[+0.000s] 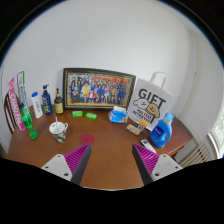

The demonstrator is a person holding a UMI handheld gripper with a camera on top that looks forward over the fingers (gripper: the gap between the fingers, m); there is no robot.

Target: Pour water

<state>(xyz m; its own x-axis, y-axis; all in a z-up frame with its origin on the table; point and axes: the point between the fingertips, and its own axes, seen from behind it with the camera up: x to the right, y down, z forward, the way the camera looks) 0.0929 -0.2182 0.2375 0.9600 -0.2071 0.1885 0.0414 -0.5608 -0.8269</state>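
My gripper [113,160] is open and empty, its two pink-padded fingers [77,158] spread wide above the bare wooden table [110,140]. Beyond the fingers to the left stand several bottles: a green one [29,122], a dark blue one [46,100], a white one [36,104] and a brown one [58,101]. A small white cup [58,129] stands on the table left of the fingers, well ahead of them. A blue jug-like bottle [162,130] stands to the right, beyond the right finger.
A framed group photo [98,88] leans against the white wall at the back. A white "GIFT" bag [151,104] stands right of it. A green sponge [78,114], a small pink lid [90,117] and a blue-white box [119,114] lie mid-table.
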